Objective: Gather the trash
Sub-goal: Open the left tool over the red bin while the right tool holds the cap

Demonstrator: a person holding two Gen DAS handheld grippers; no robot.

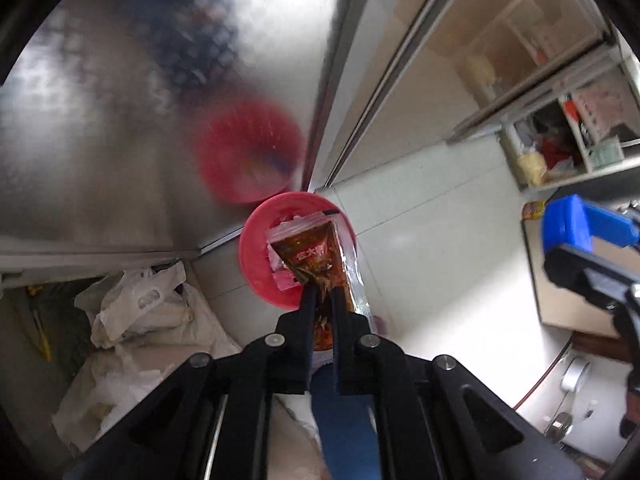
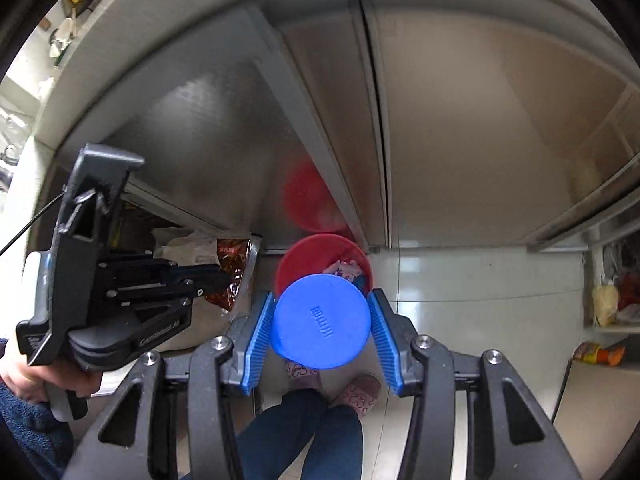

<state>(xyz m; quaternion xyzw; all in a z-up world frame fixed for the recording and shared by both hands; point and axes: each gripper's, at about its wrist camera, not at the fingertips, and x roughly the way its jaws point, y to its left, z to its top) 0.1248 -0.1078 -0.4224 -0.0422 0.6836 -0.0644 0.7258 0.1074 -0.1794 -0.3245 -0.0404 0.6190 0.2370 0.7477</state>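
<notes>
My left gripper (image 1: pixel 323 292) is shut on a brown sauce packet (image 1: pixel 316 258) and holds it above a red trash bin (image 1: pixel 256 252) on the floor. The bin holds several scraps of wrapper. In the right wrist view the left gripper (image 2: pixel 224 278) hangs left of the bin (image 2: pixel 304 254), the packet (image 2: pixel 234 268) in its tips. My right gripper (image 2: pixel 320 320) is shut on a round blue lid (image 2: pixel 320 320), held just above the bin's near rim. Its blue pads (image 2: pixel 258 332) press the lid's sides. It shows at the right edge of the left wrist view (image 1: pixel 568 228).
The bin stands against steel cabinet doors (image 1: pixel 120 120) that mirror it. White plastic bags (image 1: pixel 136 312) lie on the floor to the left. An open shelf with clutter (image 1: pixel 560 148) is at the right. The person's legs and slippers (image 2: pixel 356 392) are below the grippers.
</notes>
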